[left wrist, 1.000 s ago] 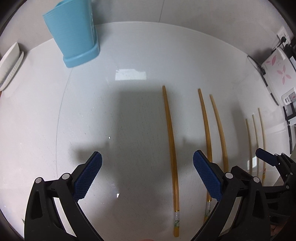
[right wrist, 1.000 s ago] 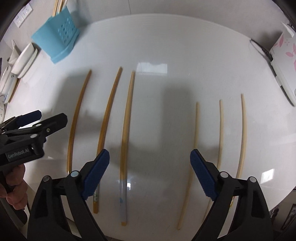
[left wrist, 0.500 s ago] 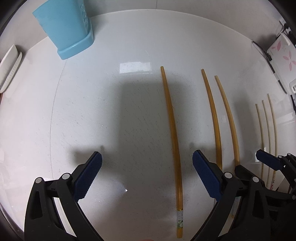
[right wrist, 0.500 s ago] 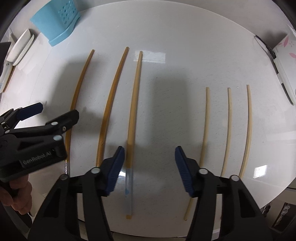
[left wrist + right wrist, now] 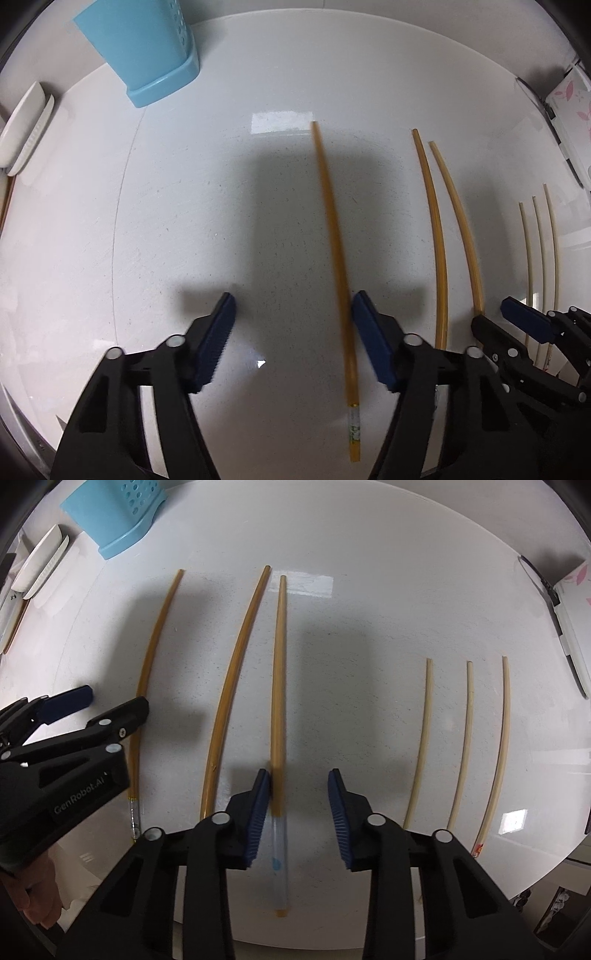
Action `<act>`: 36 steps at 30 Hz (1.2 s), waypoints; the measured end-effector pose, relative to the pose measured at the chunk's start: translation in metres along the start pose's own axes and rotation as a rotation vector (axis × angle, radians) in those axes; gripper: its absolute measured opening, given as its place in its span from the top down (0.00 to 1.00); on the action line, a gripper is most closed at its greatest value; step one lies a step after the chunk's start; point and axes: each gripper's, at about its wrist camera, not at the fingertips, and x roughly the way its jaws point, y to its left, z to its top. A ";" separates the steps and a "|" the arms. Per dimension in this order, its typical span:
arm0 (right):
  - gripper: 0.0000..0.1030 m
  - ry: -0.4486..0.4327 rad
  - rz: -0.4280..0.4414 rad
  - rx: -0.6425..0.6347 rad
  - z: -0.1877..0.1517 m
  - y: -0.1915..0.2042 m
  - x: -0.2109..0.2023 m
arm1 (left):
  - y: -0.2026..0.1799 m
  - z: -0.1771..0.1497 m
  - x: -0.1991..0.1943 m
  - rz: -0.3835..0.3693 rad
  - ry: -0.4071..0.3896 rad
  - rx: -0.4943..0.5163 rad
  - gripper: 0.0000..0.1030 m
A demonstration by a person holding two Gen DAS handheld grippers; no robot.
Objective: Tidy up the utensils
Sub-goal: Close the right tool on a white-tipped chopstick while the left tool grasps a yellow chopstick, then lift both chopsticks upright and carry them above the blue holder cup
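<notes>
On the side of the left hand-held gripper (image 5: 79, 710), seen from the right wrist, white lettering reads "GenRobot.AI". Its jaws are closing around the leftmost amber chopstick (image 5: 334, 236), which lies on the white table (image 5: 192, 221) against the right pad (image 5: 373, 347); the left pad stands clear of it. That stick carries a small green-printed band near its end, too blurred to read. The right hand-held gripper (image 5: 299, 812) is closing as well, its left pad touching the third amber chopstick (image 5: 279, 672), the right pad apart. Three pale chopsticks (image 5: 467, 738) lie further right. A blue holder (image 5: 147, 48) stands at the far left.
</notes>
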 end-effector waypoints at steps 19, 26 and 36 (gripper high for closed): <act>0.94 -0.011 0.033 0.020 0.002 -0.015 -0.006 | 0.016 -0.015 -0.001 -0.019 0.009 -0.023 0.94; 0.94 -0.047 0.058 0.025 -0.001 -0.020 -0.018 | 0.022 -0.021 -0.011 -0.029 -0.028 -0.051 0.94; 0.94 -0.116 0.083 -0.024 -0.012 -0.016 -0.043 | 0.043 -0.027 -0.035 -0.039 -0.085 -0.093 0.94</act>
